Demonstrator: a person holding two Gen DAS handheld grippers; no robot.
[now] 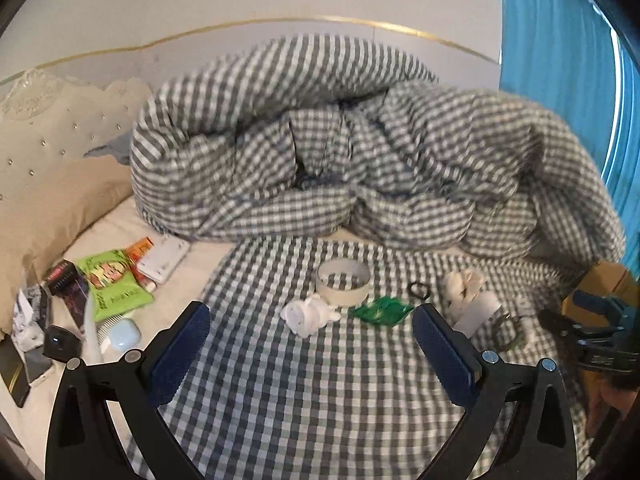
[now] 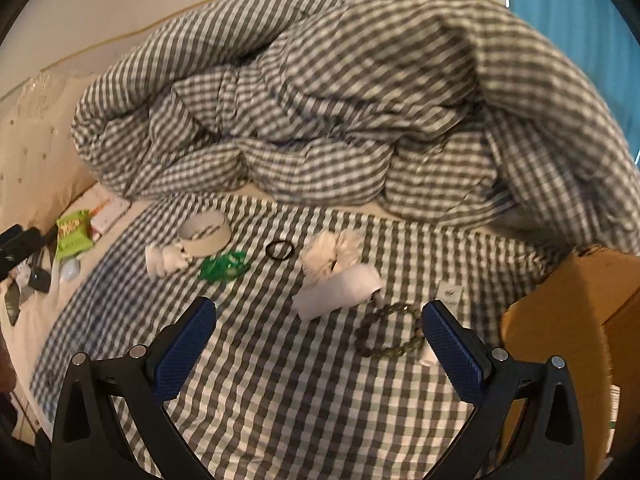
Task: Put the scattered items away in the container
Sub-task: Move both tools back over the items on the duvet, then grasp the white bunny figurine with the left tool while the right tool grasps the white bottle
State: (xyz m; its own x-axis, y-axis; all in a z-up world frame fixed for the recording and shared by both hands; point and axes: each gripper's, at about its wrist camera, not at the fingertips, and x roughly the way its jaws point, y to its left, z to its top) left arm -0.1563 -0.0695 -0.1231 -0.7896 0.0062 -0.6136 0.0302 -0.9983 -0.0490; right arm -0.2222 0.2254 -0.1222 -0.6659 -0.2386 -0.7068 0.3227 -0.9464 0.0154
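Scattered items lie on the checked bedsheet [image 1: 304, 408]: a tape roll [image 1: 343, 282] [image 2: 205, 234], a crumpled white tissue [image 1: 309, 314] [image 2: 164, 259], a green wrapper [image 1: 380, 310] [image 2: 222, 266], a black hair tie [image 1: 419, 291] [image 2: 280, 250], a white scrunchie [image 1: 462, 285] [image 2: 332, 254], a white paper roll [image 1: 478, 314] [image 2: 338, 292] and a bead bracelet [image 1: 507, 330] [image 2: 390, 332]. A cardboard box [image 2: 568, 320] [image 1: 602, 280] stands at the right. My left gripper [image 1: 312, 322] is open and empty above the sheet near the tissue. My right gripper [image 2: 320, 320] is open and empty near the bracelet.
A bunched checked duvet [image 1: 340, 144] fills the back of the bed. At the left lie a green snack bag [image 1: 114, 284], a white case [image 1: 164, 260], phones [image 1: 24, 364] and other clutter beside a beige pillow [image 1: 52, 200]. A blue curtain [image 1: 560, 60] hangs at the right.
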